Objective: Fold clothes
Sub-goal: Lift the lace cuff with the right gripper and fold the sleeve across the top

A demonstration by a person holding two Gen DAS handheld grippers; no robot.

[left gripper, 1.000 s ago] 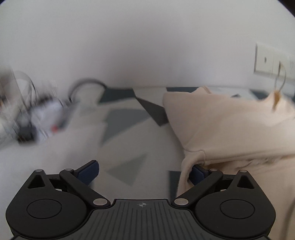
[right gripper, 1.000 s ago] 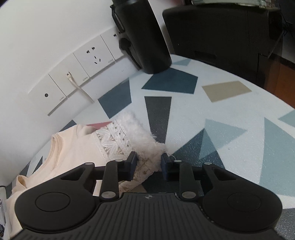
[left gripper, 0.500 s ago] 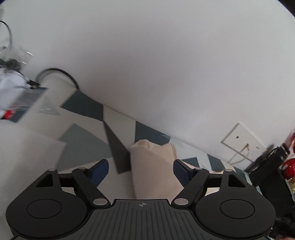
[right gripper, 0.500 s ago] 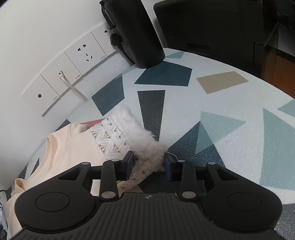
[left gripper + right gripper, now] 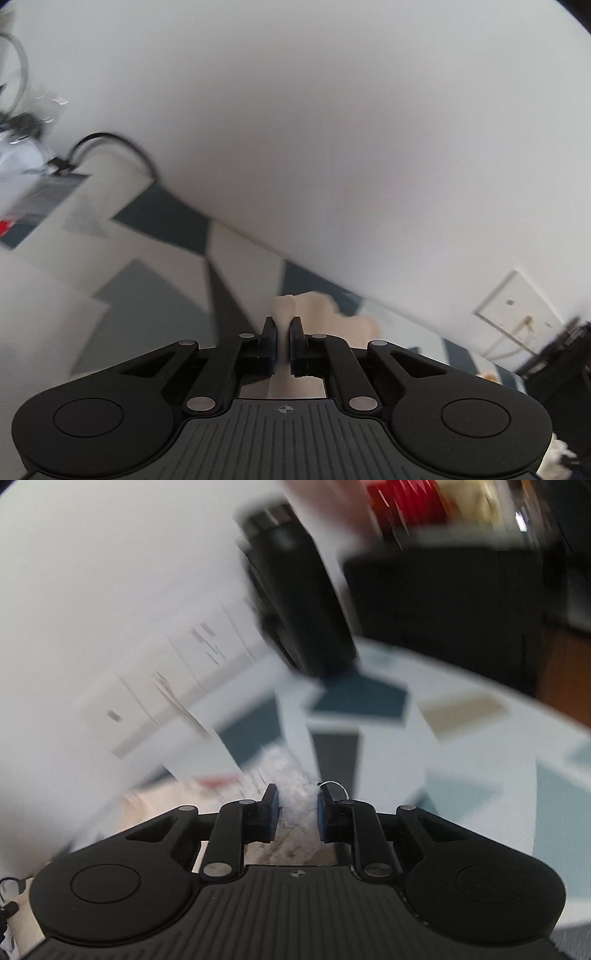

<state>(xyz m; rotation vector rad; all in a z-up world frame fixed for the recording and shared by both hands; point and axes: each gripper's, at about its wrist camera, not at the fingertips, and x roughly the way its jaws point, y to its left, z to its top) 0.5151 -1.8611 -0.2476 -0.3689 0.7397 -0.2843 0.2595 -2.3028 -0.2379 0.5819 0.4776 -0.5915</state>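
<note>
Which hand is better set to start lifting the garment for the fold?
Left, probably. The left gripper is shut tight on a pinch of the cream garment. The right gripper has the fluffy white trim between its jaws, but they are closing on it now, and its view is blurred.

Both wrist views close over tabletop [image 5: 55, 325], angled down toward wall [image 5: 332, 129]; shared: wall sockets [image 5: 517, 314].

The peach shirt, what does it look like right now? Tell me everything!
The peach shirt is soft, pale cloth, bunched up over the patterned table. One end has a fluffy white trim with lace beside it. The left gripper is shut on a thin fold of plain cloth. The right gripper is closing, the fluffy trim squeezed between its fingers.
</note>
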